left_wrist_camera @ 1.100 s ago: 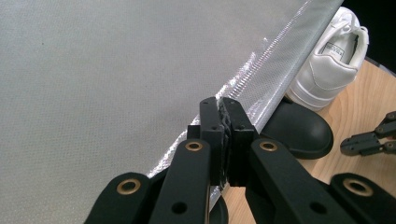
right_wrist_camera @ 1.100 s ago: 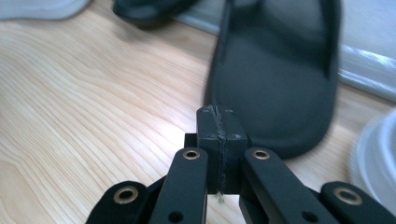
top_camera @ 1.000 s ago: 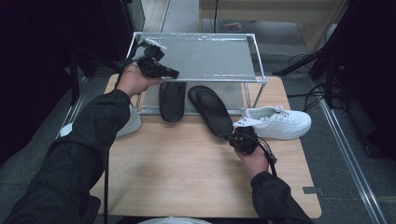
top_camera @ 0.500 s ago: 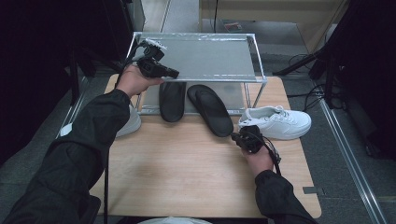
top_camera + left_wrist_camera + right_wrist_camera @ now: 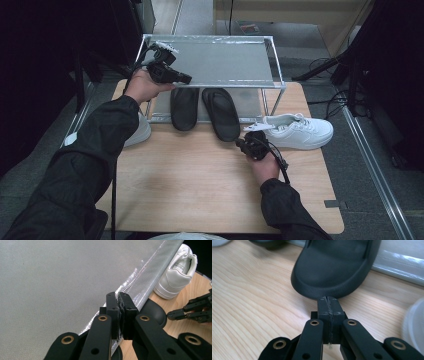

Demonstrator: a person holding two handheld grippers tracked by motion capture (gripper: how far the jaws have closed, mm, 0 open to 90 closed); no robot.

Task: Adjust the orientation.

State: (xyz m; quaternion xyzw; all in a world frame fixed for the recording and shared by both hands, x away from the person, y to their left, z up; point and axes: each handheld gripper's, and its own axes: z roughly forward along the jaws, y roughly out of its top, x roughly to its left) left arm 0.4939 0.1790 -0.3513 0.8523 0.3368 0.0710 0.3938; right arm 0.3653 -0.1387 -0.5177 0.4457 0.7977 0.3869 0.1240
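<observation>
Black slipper (image 5: 222, 113) lies half under the rack (image 5: 274, 75) on the bench (image 5: 190, 175), heel sticking out, so the right tongs (image 5: 244, 145), closed and empty, can nudge it. Left tongs (image 5: 186, 78) hover closed over the rack.

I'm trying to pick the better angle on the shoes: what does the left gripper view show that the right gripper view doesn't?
Left gripper view alone: the rack's mesh shelf, the white sneaker's heel, and the right gripper farther off. Right gripper view alone: a close look at the black sandal's rounded end, just ahead of its shut jaws. Both: that sandal and the wooden table.
</observation>
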